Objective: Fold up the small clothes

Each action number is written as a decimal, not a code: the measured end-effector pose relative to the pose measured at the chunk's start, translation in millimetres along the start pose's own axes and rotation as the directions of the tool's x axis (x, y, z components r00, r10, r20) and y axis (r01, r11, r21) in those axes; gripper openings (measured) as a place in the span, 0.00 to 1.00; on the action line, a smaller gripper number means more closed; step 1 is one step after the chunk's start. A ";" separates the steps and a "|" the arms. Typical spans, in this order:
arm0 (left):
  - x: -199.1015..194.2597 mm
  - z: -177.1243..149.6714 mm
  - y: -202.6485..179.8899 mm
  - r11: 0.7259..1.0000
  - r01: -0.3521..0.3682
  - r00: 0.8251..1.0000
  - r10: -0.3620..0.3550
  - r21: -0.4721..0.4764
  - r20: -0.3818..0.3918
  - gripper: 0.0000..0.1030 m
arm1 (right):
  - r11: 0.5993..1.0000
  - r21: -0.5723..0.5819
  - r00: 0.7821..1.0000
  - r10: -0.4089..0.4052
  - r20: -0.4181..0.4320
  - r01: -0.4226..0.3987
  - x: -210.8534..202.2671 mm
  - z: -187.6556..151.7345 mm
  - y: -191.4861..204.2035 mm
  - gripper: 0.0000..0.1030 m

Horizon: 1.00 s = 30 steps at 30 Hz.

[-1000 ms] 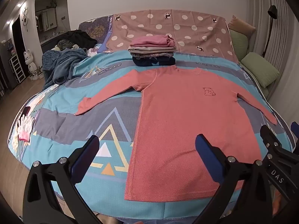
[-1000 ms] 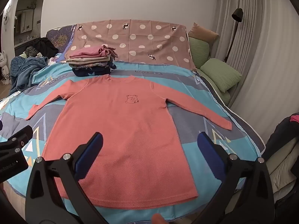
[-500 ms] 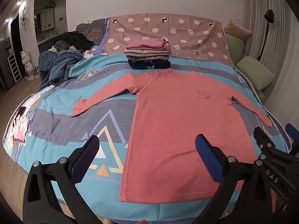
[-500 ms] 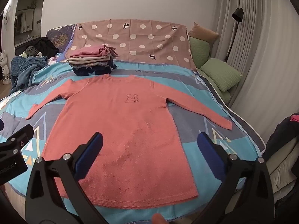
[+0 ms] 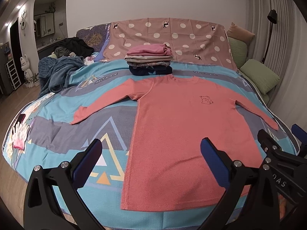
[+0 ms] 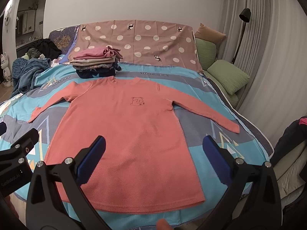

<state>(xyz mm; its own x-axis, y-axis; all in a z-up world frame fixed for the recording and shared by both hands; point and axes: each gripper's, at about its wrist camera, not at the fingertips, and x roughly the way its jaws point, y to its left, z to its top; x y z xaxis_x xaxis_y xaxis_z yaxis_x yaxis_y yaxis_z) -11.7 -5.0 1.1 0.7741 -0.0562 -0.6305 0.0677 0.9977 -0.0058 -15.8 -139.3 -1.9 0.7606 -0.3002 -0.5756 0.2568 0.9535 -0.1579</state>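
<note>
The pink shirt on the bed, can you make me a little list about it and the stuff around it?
shirt: salmon-pink long-sleeved shirt lying flat, front up, both sleeves spread out, unfolded
picture on it: small bear outline on the chest
under it: blue patterned bedspread
behind it: stack of folded clothes, just past the collar
left gripper: open, holding nothing, above the hem
right gripper: open, holding nothing, above the hem
far left: white gloves near the bed edge

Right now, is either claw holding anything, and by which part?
Nothing is held. The left claw and right claw both hang open above the coral shirt, which lies flat on the bed.
</note>
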 end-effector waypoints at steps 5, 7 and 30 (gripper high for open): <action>2.6 -1.6 0.4 1.000 0.011 1.000 -0.012 -0.005 -0.011 0.97 | 1.000 -0.002 1.000 -0.001 0.005 0.001 -1.3 0.4 -0.7 0.98; 3.0 -1.7 1.3 1.000 0.002 1.000 -0.003 -0.012 -0.007 0.96 | 1.000 -0.003 1.000 -0.003 0.010 0.003 -2.8 0.4 -0.7 0.98; -2.4 -1.0 -3.6 1.000 -0.015 1.000 0.014 0.006 0.025 0.96 | 1.000 -0.011 1.000 0.015 0.022 -0.015 -8.6 1.0 0.7 0.98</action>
<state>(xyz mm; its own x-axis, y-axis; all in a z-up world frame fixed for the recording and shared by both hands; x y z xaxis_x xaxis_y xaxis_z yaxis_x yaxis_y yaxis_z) -14.5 -8.4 1.9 0.7905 -0.0428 -0.6110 0.0601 0.9982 0.0078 -21.5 -136.1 3.7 0.7771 -0.2865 -0.5604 0.2389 0.9580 -0.1586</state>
